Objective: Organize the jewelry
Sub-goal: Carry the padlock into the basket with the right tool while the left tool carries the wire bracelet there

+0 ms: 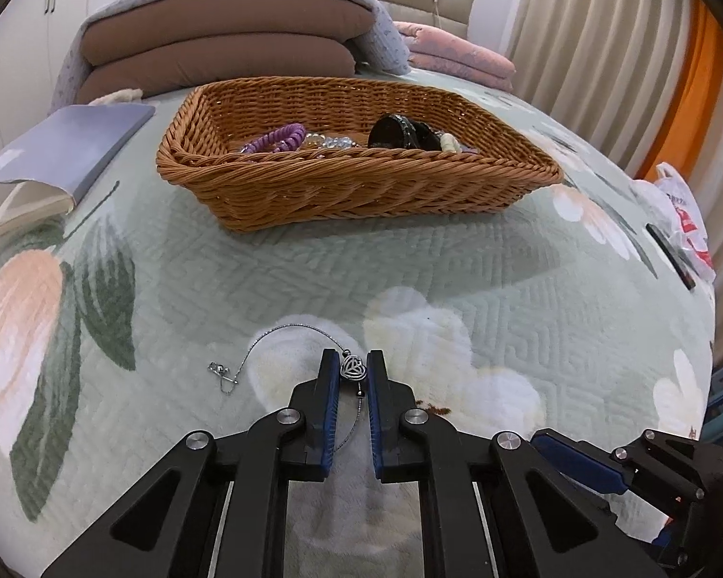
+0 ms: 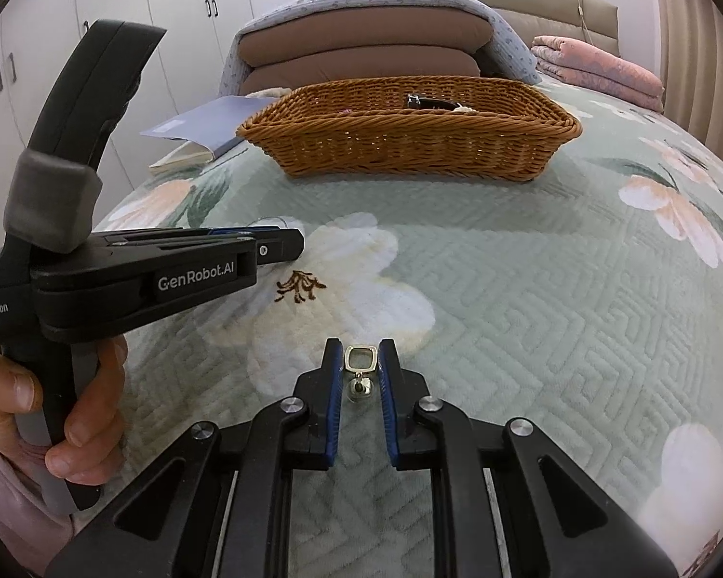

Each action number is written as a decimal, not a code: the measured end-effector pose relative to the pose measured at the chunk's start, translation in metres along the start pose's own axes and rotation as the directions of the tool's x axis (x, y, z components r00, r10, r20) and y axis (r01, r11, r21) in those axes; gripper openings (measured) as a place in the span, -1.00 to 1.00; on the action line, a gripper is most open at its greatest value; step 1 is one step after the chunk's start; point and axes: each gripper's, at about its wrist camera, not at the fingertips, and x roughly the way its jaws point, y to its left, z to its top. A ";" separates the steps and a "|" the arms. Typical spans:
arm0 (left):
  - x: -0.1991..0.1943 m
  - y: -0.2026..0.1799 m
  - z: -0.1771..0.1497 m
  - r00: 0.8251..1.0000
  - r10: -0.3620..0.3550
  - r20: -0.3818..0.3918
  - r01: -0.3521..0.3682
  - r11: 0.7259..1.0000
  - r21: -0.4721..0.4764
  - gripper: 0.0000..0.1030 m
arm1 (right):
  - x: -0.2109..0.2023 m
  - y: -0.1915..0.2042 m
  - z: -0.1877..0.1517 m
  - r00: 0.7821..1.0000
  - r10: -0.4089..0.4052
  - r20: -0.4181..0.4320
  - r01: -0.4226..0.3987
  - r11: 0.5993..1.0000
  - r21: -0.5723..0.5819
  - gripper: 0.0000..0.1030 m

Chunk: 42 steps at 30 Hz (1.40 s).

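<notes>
Left wrist view: left tool (image 1: 353, 366) pinches a heart pendant (image 1: 352, 368) on the bed (image 1: 458, 260). Right tool (image 2: 360, 355) pinches a square ring (image 2: 360, 358). "GenRobot.AI" marks the left tool. Beyond, a basket (image 1: 361, 183) holds purple beads (image 1: 284, 137) and a dark case (image 1: 395, 131); a book (image 1: 67, 144) lies beside it.
</notes>
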 end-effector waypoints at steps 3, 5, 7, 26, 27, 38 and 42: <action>-0.007 -0.002 -0.003 1.000 -0.003 0.021 0.003 1.000 0.007 -0.79 | -0.005 -0.002 -0.001 0.999 0.028 0.023 -0.029 1.000 0.009 -0.68; -0.015 -0.003 -0.005 0.999 -0.005 0.048 0.005 1.000 0.012 -0.79 | -0.011 -0.003 -0.002 0.998 0.042 0.048 -0.042 0.999 0.010 -0.68; -0.027 -0.003 -0.007 0.996 -0.019 0.088 0.019 1.000 0.011 -0.79 | -0.016 -0.003 -0.001 0.997 0.046 0.066 -0.046 0.999 0.008 -0.68; -0.098 0.005 0.037 0.959 -0.081 0.272 0.075 0.997 0.033 -0.79 | -0.072 -0.024 0.083 0.967 0.017 0.253 -0.014 1.000 -0.011 -0.68; -0.099 0.004 0.044 0.957 -0.082 0.279 0.075 0.997 0.038 -0.79 | -0.073 -0.027 0.096 0.963 0.011 0.269 -0.008 1.000 -0.014 -0.68; -0.081 -0.001 0.116 0.927 -0.120 0.357 0.110 0.993 0.048 -0.79 | -0.043 -0.054 0.201 0.934 -0.057 0.352 0.067 0.998 -0.017 -0.68; -0.059 -0.002 0.139 0.928 -0.134 0.348 0.125 0.991 0.049 -0.79 | -0.003 -0.074 0.227 0.958 -0.036 0.286 0.032 0.999 0.019 -0.68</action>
